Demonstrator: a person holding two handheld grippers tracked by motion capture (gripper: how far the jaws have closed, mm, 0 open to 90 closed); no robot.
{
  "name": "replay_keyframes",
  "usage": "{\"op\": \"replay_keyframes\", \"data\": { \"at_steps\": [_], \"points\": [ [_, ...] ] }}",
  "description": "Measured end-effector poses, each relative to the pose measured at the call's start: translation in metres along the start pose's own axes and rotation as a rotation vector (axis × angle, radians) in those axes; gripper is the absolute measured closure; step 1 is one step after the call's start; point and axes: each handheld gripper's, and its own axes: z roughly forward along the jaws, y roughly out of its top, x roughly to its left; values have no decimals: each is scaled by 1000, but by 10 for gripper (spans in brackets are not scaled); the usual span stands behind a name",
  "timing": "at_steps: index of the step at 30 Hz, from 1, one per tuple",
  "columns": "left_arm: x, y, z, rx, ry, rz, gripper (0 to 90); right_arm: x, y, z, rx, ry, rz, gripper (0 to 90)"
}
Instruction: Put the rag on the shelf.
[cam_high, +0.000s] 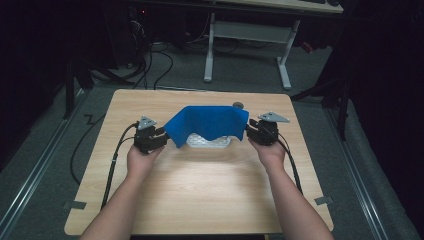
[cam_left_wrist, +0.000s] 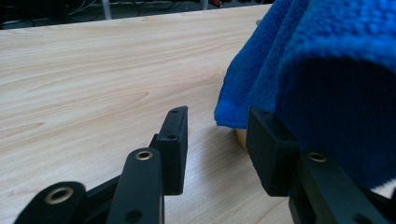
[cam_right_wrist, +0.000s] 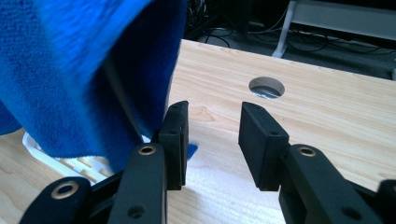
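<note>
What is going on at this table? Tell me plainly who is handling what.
A person at a wooden table holds a two-jaw gripper in each hand. The left gripper and the right gripper sit at opposite ends of a blue cloth, which arches over a white slatted tray. In both gripper views the jaws stand apart with nothing between them; the cloth drapes against one jaw of each, so it looks draped rather than pinched.
</note>
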Motion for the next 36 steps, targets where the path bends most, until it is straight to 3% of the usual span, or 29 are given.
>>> {"op": "replay_keyframes", "data": {
  "at_steps": [6, 8, 14, 21, 23, 25, 28, 30, 33, 36],
  "points": [
    [-2, -4, -10, 15, -2, 13, 598, -1, -4, -7, 4, -3, -23, 612],
    [-3, -7, -15, -7, -8, 11, 596, -1, -6, -13, -4, -11, -27, 613],
    [-3, -16, -29, -11, -2, 11, 593, -1, -10, -27, 0, -22, -25, 598],
    [-9, -32, -51, -8, -6, 11, 575, 10, -20, -51, -36, -35, -99, 569],
    [-14, -42, -61, -11, -20, 7, 570, 15, -23, -57, -7, -19, -107, 547],
    [-20, -52, -71, -4, -31, 2, 557, 23, -32, -68, -23, -3, -125, 547],
    [-30, -71, -85, -5, -67, -14, 534, 40, -53, -85, -22, -31, -117, 552],
    [-37, -84, -92, 11, -74, -8, 533, 42, -57, -88, -15, -26, -112, 535],
    [-48, -103, -105, 24, -51, 41, 506, 55, -77, -96, 13, -24, -148, 505],
    [-58, -113, -120, 39, -32, 58, 496, 64, -95, -103, 27, -5, -134, 459]
  ]
}}
